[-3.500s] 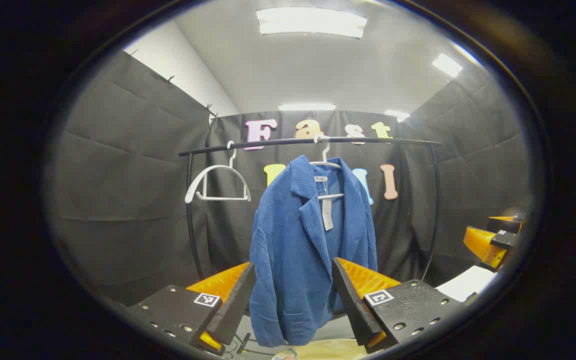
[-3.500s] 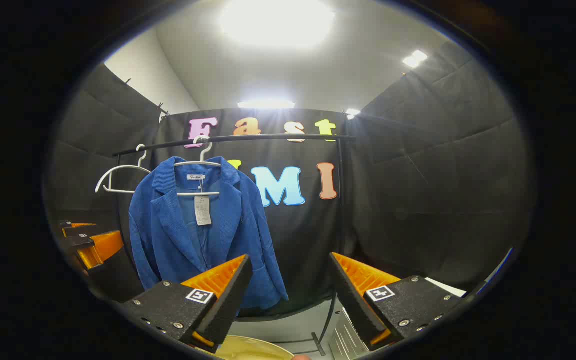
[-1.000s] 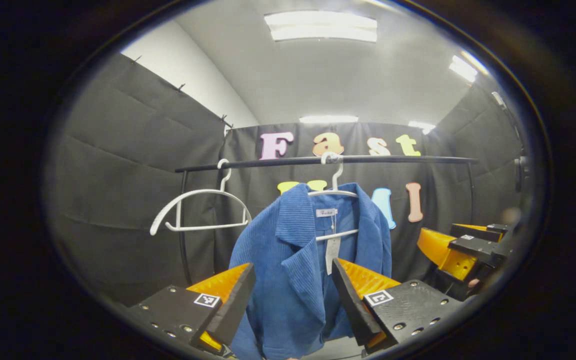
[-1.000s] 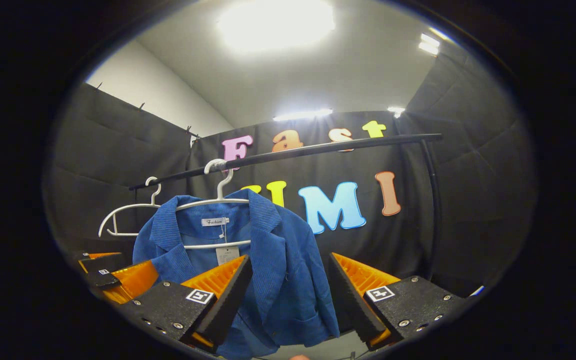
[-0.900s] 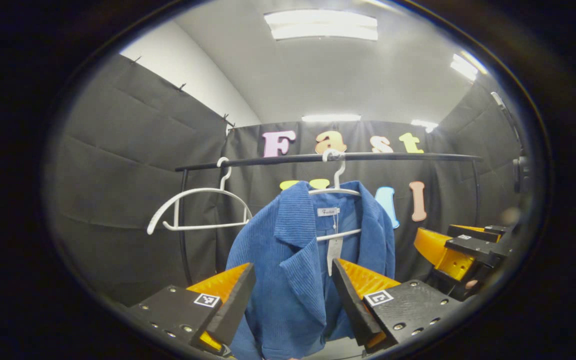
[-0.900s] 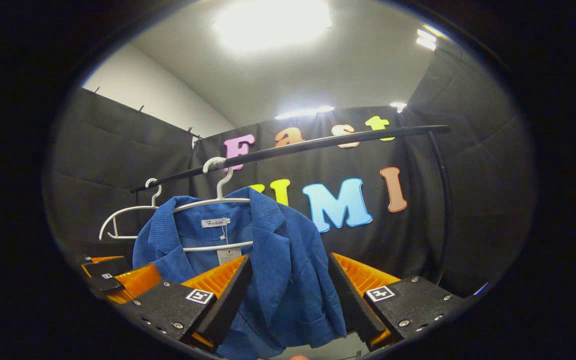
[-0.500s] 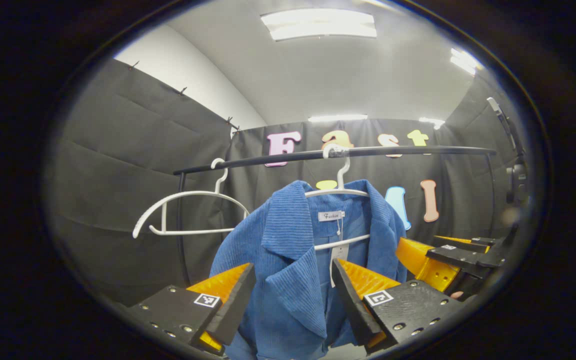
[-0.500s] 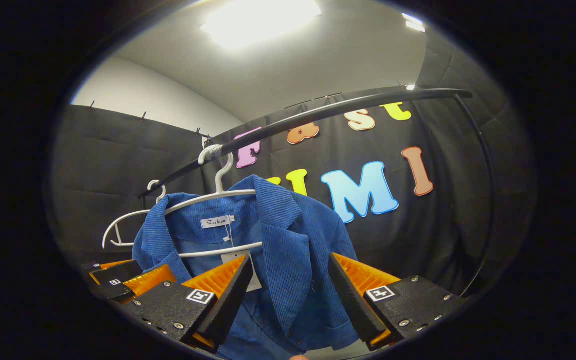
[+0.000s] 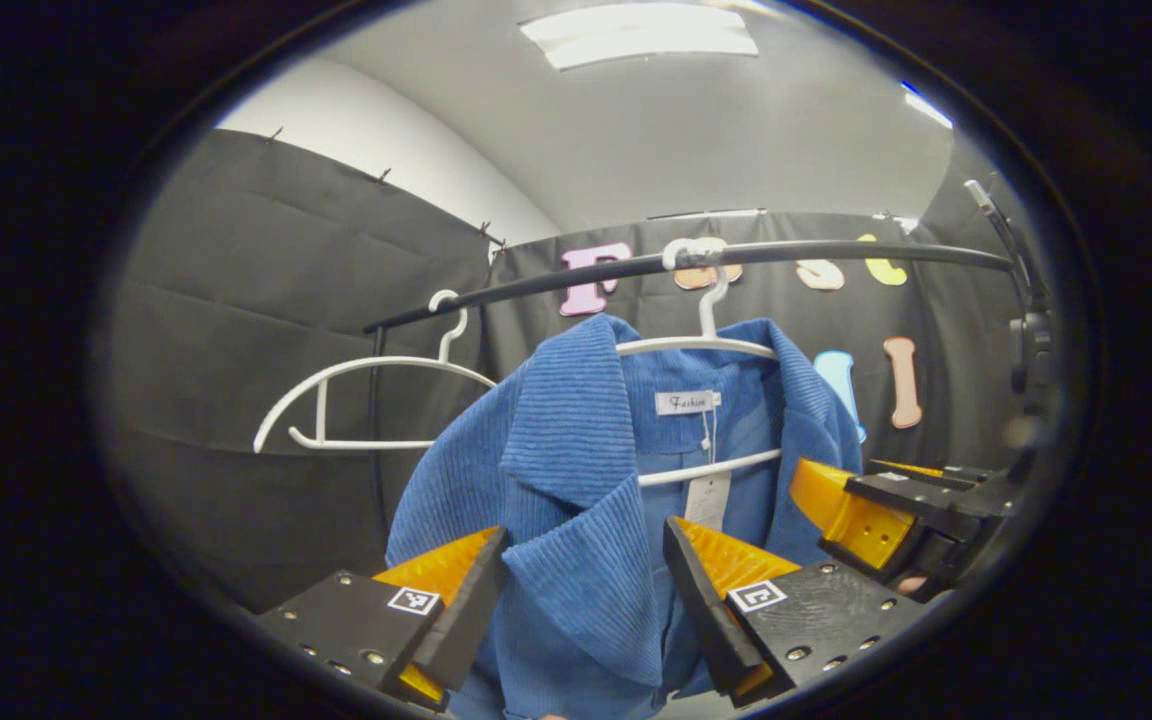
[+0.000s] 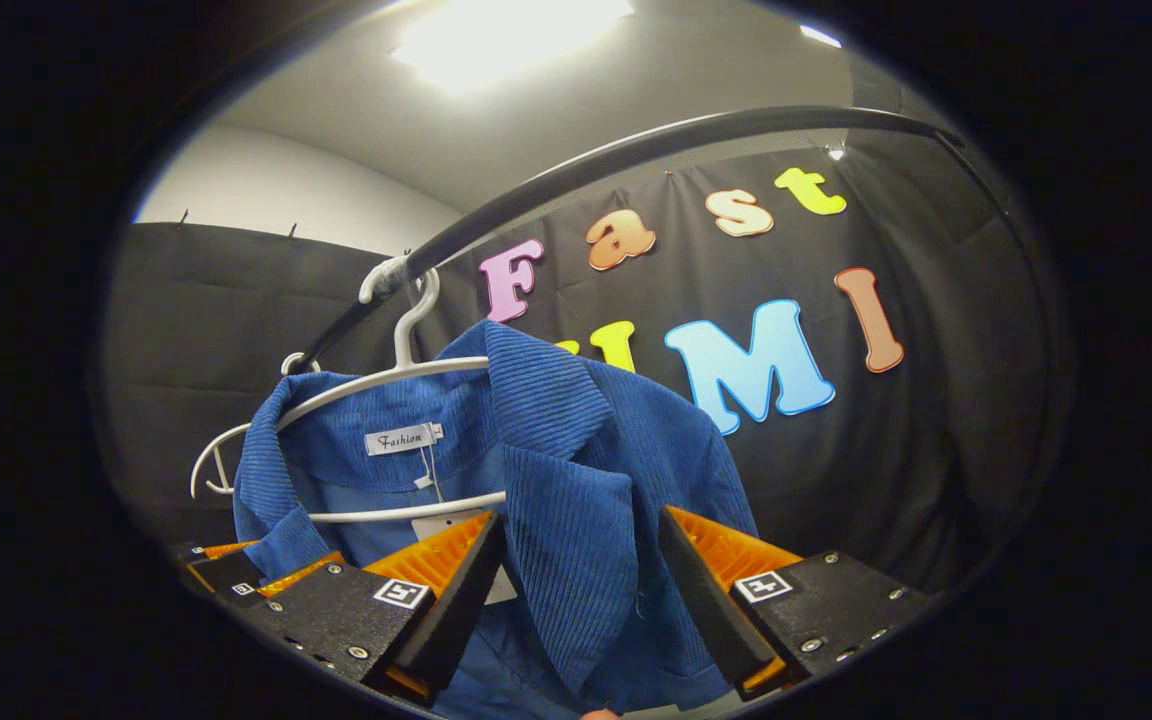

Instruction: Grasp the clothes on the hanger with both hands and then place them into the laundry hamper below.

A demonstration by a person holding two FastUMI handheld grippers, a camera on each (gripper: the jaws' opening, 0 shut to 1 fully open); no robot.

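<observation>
Jacket (image 9: 576, 520) lapels between both grippers' parted jaws (unclamped).

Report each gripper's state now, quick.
Left gripper: open, fingers either side of the jacket lapel, not clamped.
Right gripper: open, straddling the other lapel.

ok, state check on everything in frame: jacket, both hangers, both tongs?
Blue corduroy jacket: hanging on its hanger, front open, paper tag dangling.
White hanger with the jacket: hooked on the black rail.
Empty white hanger: hooked on the same rail.
Left tongs: open, straddling one lapel.
Right tongs: open, straddling the other lapel.
</observation>
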